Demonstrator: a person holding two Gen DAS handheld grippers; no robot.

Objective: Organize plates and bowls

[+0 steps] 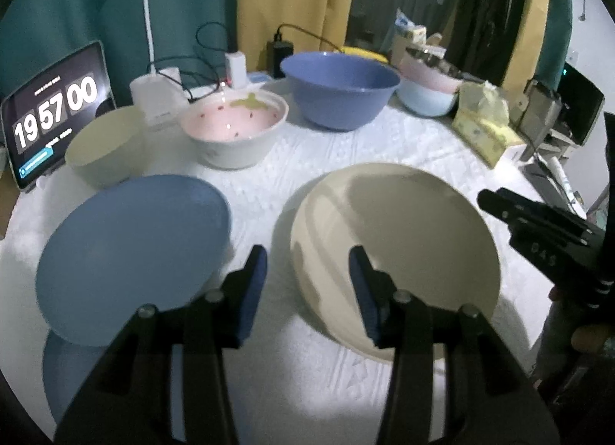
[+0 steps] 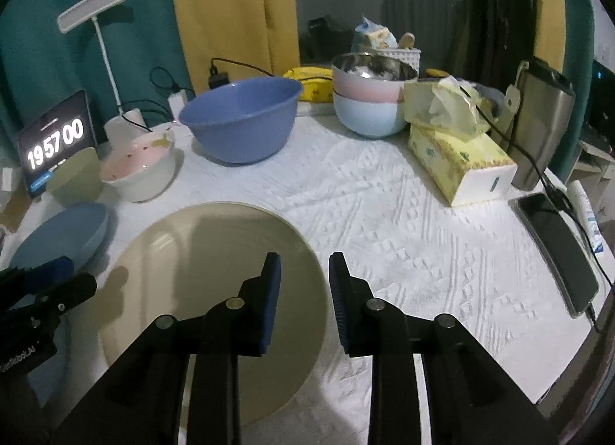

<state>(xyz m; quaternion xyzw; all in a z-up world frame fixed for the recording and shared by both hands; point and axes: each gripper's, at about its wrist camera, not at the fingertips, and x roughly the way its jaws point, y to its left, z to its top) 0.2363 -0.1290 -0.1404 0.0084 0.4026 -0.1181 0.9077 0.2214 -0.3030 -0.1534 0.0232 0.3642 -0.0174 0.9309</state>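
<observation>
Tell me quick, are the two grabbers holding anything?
Left gripper: jaws open, holding nothing, above the round cream plate.
Right gripper: jaws open, holding nothing.

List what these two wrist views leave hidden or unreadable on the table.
- Left view: near rim of the cream plate and blue plate, behind the left tongs.
- Right view: contents of the stacked bowls, too blurred.
- Both views: small text on the tablet.
</observation>
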